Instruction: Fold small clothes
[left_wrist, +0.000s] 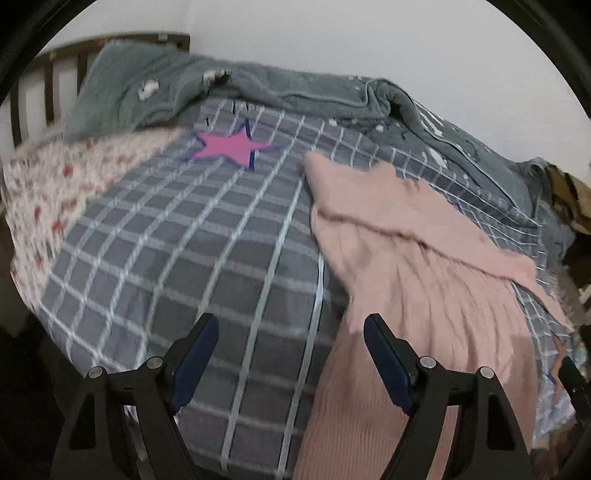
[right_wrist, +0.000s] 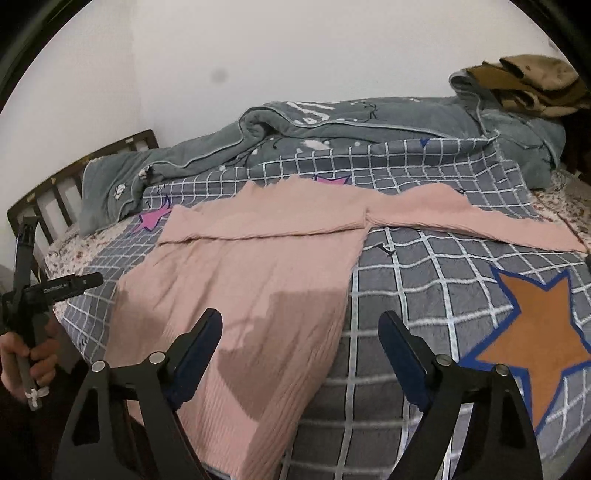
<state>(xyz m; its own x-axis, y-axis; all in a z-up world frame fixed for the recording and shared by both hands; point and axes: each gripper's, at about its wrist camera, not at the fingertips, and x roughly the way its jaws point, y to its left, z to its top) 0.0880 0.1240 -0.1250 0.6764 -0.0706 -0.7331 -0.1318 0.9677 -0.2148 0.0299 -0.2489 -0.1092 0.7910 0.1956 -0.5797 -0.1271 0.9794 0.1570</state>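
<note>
right wrist view, one pink sweater (right_wrist: 258, 280) – two claws, left claw (left_wrist: 291, 350) wide, right claw (right_wrist: 301, 347) wide

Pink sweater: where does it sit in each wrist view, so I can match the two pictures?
Left wrist: pink sweater fills the right half, running from mid-frame down past the right jaw.
Right wrist: pink sweater lies centre-left, one sleeve stretched out to the right edge.
Shared landmark: the magenta star on the checked blanket, beside the sweater's far end.

One pink sweater (right_wrist: 240, 280), two grippers — left gripper (left_wrist: 291, 341), right gripper (right_wrist: 300, 338), three stars.
</note>
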